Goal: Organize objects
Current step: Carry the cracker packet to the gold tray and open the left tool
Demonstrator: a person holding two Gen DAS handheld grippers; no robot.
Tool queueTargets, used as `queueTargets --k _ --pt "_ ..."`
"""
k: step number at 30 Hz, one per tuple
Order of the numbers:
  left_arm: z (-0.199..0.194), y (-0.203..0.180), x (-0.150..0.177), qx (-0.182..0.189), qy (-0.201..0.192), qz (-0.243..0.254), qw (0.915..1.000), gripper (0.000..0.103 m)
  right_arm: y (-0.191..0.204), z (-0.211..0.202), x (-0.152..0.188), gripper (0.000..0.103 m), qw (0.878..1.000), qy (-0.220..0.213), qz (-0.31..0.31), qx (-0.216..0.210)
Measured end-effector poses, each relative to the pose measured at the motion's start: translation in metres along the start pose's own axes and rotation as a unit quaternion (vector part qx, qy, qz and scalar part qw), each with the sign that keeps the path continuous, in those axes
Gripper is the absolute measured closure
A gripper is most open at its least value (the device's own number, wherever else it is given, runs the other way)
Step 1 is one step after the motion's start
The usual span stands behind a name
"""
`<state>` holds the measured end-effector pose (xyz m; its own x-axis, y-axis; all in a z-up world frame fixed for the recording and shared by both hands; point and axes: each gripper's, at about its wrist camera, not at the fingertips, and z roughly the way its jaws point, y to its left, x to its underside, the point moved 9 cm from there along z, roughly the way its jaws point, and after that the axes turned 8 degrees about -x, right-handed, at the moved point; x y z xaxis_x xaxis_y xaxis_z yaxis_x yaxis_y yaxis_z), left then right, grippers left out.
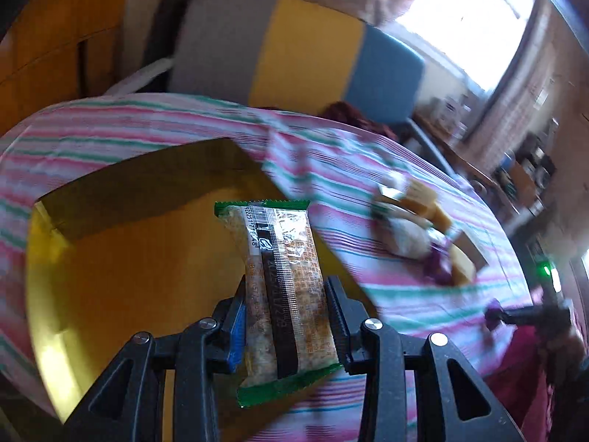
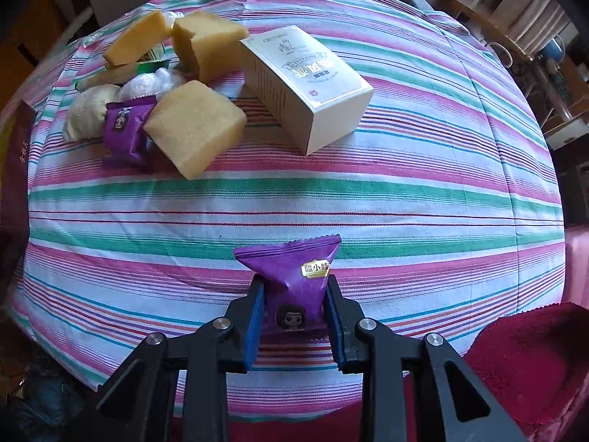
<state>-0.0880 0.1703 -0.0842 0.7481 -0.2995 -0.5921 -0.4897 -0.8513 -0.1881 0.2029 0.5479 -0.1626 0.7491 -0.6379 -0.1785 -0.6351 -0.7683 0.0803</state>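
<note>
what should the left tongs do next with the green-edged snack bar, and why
Probably lower a little and open. The left tongs are shut on the green-edged clear-wrapped snack bar, which hangs over the open gold-lined box on the striped cloth, so letting go there should drop it inside. The right tongs are shut on a purple snack packet, which can follow.

In the left wrist view the heap of sponges and packets (image 1: 419, 228) on the striped bench (image 1: 129, 121) is smeared by blur, so its pieces run together, and the shelves (image 1: 530, 169) by the window are too blurred to read. The gold tray (image 1: 55, 258) is cut off at the lower left. In the right wrist view a dark red box (image 2: 18, 147) is cut off by the left edge, a red towel (image 2: 526, 361) by the lower right, and a second purple packet (image 2: 125, 132) lies partly under a sponge (image 2: 195, 129).
</note>
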Motion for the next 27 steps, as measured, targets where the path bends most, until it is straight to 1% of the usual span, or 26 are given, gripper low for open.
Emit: queueTargets --k 3,4,5,7,8,10,12,15,17,19,22,24,27 --pt "0.008 0.055 -0.013 -0.046 0.006 -0.053 0.9975 0.065 0.003 -0.003 0.000 0.072 1.000 -0.004 0.000 0.000" --pt "0.012 0.070 -0.016 -0.053 0.011 -0.064 0.9965 0.065 0.004 -0.004 -0.001 0.072 1.000 -0.005 -0.001 0.002" --pt "0.017 0.091 -0.019 -0.068 0.018 -0.085 0.9939 0.065 0.003 -0.006 -0.001 0.072 1.000 -0.006 -0.001 0.003" --pt "0.026 0.117 -0.023 -0.089 0.028 -0.111 0.9894 0.065 0.007 -0.007 -0.001 0.072 1.000 -0.009 -0.003 0.005" --pt "0.032 0.134 -0.024 -0.102 0.035 -0.130 0.9856 0.065 0.007 -0.008 -0.001 0.072 1.000 -0.011 -0.002 0.005" --pt "0.042 0.151 -0.026 -0.114 0.046 -0.152 0.9806 0.065 0.009 -0.013 -0.001 0.072 1.000 -0.013 0.000 0.004" --pt "0.050 0.168 -0.027 -0.139 0.048 -0.163 0.9756 0.065 0.012 -0.014 0.000 0.072 1.000 -0.015 0.001 0.004" --pt "0.059 0.185 -0.029 -0.164 0.049 -0.169 0.9708 0.065 0.008 -0.016 0.001 0.072 1.000 -0.016 0.001 0.004" --pt "0.066 0.192 -0.029 -0.178 0.057 -0.166 0.9682 0.065 0.007 -0.016 0.000 0.072 1.000 -0.016 0.000 0.004" --pt "0.070 0.195 -0.029 -0.184 0.061 -0.168 0.9666 0.065 0.006 -0.017 0.001 0.072 1.000 -0.016 0.001 0.005" --pt "0.075 0.201 -0.033 -0.211 0.054 -0.158 0.9631 0.062 0.009 -0.012 0.000 0.072 1.000 -0.017 0.002 0.005" --pt "0.078 0.199 -0.039 -0.216 0.052 -0.147 0.9639 0.059 0.012 -0.008 -0.001 0.072 1.000 -0.018 0.002 0.005" --pt "0.067 0.192 -0.039 -0.224 0.040 -0.133 0.9647 0.059 0.018 -0.006 -0.003 0.072 1.000 -0.017 0.000 0.007"
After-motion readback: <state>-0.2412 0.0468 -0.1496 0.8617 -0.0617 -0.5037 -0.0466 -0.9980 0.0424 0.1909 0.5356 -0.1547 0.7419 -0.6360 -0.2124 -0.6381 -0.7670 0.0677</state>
